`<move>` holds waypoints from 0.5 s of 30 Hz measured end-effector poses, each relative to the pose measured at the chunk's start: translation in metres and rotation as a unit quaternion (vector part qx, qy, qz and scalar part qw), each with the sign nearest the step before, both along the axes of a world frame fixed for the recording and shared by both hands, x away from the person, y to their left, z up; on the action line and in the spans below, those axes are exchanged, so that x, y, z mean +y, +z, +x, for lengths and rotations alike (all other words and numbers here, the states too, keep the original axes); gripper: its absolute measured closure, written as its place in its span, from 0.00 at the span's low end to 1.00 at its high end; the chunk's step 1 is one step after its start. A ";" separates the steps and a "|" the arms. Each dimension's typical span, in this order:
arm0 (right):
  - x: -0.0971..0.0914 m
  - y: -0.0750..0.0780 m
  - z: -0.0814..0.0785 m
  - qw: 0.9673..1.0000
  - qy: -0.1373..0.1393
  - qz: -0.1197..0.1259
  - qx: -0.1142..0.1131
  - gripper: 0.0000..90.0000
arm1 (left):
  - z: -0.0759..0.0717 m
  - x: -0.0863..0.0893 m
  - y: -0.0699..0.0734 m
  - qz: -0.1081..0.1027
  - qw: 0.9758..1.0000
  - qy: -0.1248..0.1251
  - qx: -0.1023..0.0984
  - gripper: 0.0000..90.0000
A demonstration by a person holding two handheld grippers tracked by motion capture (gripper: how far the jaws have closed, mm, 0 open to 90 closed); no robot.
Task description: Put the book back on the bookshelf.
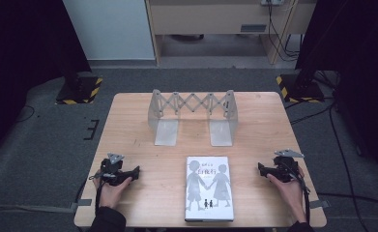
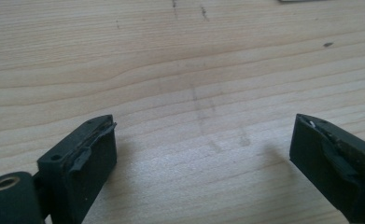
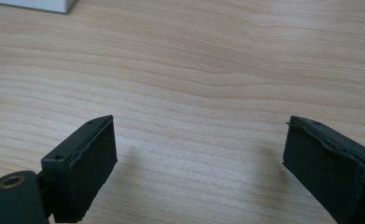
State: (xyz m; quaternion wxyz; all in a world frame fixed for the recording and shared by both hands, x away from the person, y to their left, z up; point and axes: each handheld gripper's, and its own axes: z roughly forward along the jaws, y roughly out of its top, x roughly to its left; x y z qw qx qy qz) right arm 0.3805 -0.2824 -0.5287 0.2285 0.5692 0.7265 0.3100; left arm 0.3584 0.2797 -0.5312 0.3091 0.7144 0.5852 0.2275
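Observation:
A grey book [image 1: 209, 188] with two dark child silhouettes on its cover lies flat near the table's front edge, in the middle. Behind it stands a grey metal expandable book rack [image 1: 192, 115] with a scissor lattice and two flat feet. My left gripper [image 1: 137, 170] rests on the table left of the book, held by a hand, its jaws pointing toward the book. My right gripper [image 1: 259, 168] rests right of the book, jaws pointing left. In the left gripper view the left gripper [image 2: 203, 140] is open over bare wood. The right gripper [image 3: 199, 140] is open too, nothing between its jaws.
The wooden table [image 1: 128, 125] has bare room on both sides of the rack. Black stands with yellow-striped bases [image 1: 78, 89] flank the far corners on the floor. A corner of the book [image 3: 35, 4] shows at the top left of the right gripper view.

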 end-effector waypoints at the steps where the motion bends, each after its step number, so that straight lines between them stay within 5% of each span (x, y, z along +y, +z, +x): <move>1: 0.000 0.000 0.000 1.000 0.000 0.000 0.000 0.11 | 0.000 0.000 0.000 0.000 1.000 0.000 0.000 0.08; 15: 0.016 0.012 -0.010 0.999 0.033 0.014 -0.023 0.12 | -0.013 -0.017 0.017 -0.006 0.999 -0.026 -0.036 0.11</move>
